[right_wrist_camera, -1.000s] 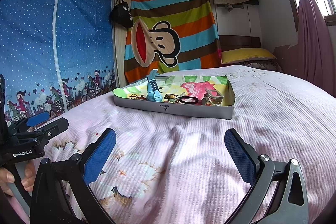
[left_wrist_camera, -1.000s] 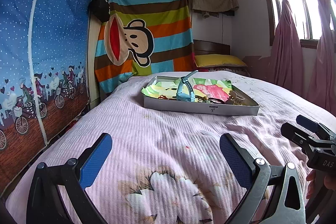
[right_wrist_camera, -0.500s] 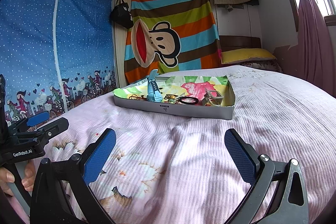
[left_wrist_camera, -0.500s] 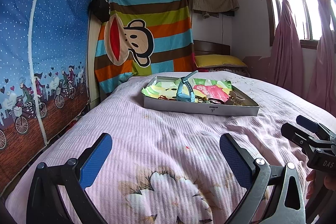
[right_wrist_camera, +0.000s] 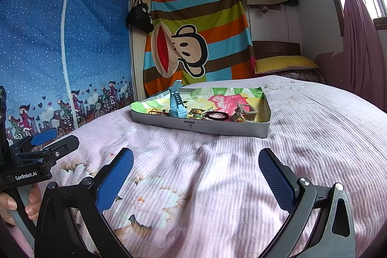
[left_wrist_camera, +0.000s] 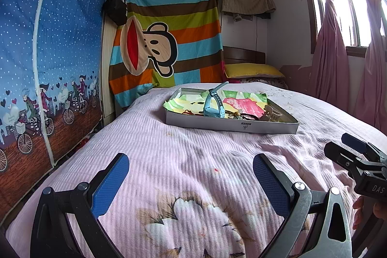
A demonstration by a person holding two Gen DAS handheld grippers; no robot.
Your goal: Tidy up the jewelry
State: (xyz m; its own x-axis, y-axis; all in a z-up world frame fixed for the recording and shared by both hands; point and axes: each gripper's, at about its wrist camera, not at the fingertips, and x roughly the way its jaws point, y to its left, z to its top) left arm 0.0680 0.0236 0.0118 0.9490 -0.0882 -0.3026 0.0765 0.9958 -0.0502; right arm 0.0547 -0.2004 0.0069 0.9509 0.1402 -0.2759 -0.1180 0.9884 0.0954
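though partly hidden, tray [right_wrist_camera: 200,126]: watch [right_wrist_camera: 177,103], hairband [right_wrist_camera: 219,115]

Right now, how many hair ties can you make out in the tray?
1 clearly: a black hair tie lying in the tray, between the blue watch and the hair claw clip. More may be hidden among the tangled small pieces beside the watch.

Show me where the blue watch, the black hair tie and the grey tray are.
blue watch [right_wrist_camera: 177,110]: right wrist view, its case.
black hair tie [right_wrist_camera: 218,116]: right wrist view, its loop.
grey tray [right_wrist_camera: 200,125]: right wrist view, front wall.
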